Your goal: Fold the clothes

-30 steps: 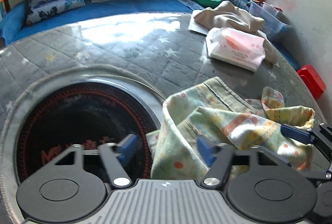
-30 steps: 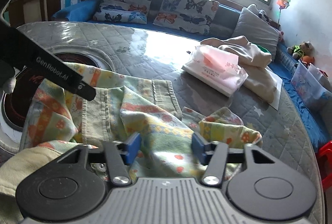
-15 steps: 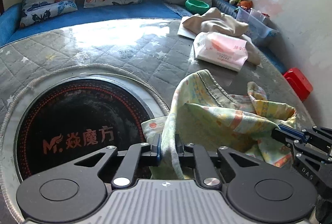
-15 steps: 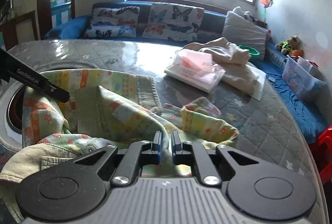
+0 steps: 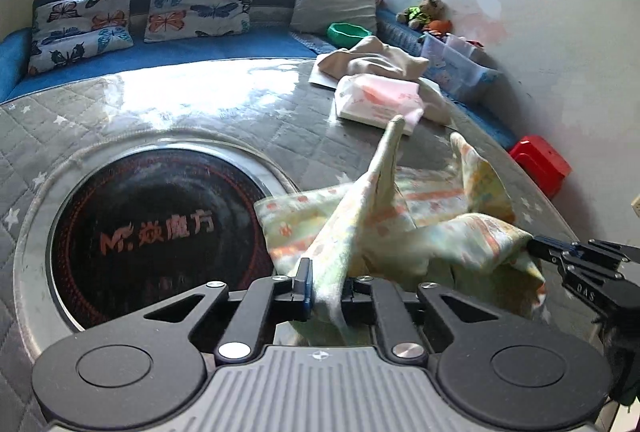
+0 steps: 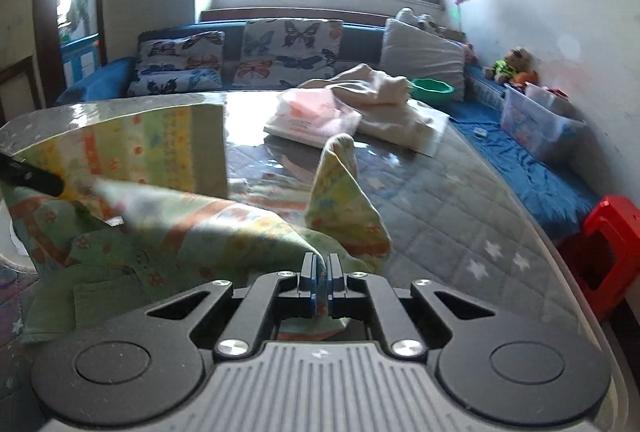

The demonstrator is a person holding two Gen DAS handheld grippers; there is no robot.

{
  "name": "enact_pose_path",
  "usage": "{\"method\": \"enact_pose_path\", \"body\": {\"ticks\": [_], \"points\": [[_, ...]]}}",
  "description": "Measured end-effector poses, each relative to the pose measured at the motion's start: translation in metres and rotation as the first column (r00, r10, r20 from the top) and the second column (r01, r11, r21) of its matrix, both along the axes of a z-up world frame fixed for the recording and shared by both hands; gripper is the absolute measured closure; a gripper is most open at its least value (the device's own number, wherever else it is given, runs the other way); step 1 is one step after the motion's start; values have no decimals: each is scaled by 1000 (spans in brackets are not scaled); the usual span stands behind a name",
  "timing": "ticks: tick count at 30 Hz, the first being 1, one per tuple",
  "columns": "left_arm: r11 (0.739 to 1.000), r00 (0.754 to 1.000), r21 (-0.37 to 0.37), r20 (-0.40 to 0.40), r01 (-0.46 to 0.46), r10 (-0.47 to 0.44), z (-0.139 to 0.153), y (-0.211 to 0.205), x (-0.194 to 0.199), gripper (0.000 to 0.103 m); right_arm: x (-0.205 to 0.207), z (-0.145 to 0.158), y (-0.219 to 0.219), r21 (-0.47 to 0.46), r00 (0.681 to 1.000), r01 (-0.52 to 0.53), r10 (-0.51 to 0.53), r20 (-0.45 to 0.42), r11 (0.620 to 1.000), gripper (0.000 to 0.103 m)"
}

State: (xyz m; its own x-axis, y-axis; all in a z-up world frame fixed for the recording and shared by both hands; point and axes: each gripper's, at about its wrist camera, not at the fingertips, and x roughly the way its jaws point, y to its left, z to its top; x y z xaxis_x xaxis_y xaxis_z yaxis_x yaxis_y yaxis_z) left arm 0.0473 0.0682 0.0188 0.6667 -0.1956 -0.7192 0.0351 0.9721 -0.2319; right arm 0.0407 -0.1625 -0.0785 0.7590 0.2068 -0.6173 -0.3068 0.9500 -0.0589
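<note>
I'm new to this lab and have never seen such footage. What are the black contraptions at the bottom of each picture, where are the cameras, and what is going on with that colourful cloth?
There is no robot here: a person holds a two-finger gripper in each hand, and each gripper carries a fisheye camera that looks forward along its fingers. One picture comes from the left gripper, the other from the right gripper. Both are shut on the same patterned garment, raised between them above a grey quilted table. The right gripper also shows at the right edge of the left view. On the table lie a black round hotplate, a pink-and-white packet and a beige cloth. Behind is a blue sofa with butterfly cushions.
</note>
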Motion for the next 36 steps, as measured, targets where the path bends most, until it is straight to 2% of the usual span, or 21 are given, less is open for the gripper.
{"method": "enact_pose_path", "body": {"ticks": [7,11,13,15,18,20,24,28,31,34,36], "points": [[999,1000,-23,-7,29,-29,-8,4,-35,93,-23,0,-29,-8,997,77,-77,-15,997,100],[998,998,-22,-28,59,-59,-17,1,-48,93,-24,1,-29,5,999,44,-44,-28,999,97],[998,998,-28,-34,58,-59,-20,2,-52,93,-21,1,-24,22,1000,10,-9,-30,1000,91],[998,998,-32,-37,48,-49,-22,4,-56,93,-16,1,-15,31,999,-19,20,-26,999,79],[998,998,-34,-33,59,-60,-22,6,-64,93,-3,1,5,34,998,-65,66,-16,997,70],[997,997,-33,-38,68,-69,-22,9,-69,92,6,2,13,33,996,-83,84,-12,996,69],[996,996,-43,-44,77,-79,-19,18,-75,80,30,2,31,29,994,-111,111,-10,993,62],[995,995,-37,-23,95,-95,-10,28,-84,55,52,1,41,52,992,-122,124,-33,991,60],[994,995,-26,-5,104,-104,-3,36,-89,53,65,-3,46,43,990,-129,131,-45,991,59],[988,988,-37,25,152,-151,3,43,-94,42,74,-7,51,43,988,-142,144,-58,989,59],[987,987,-25,33,160,-159,4,43,-96,39,78,-10,54,57,986,-150,154,-71,987,59]]}}
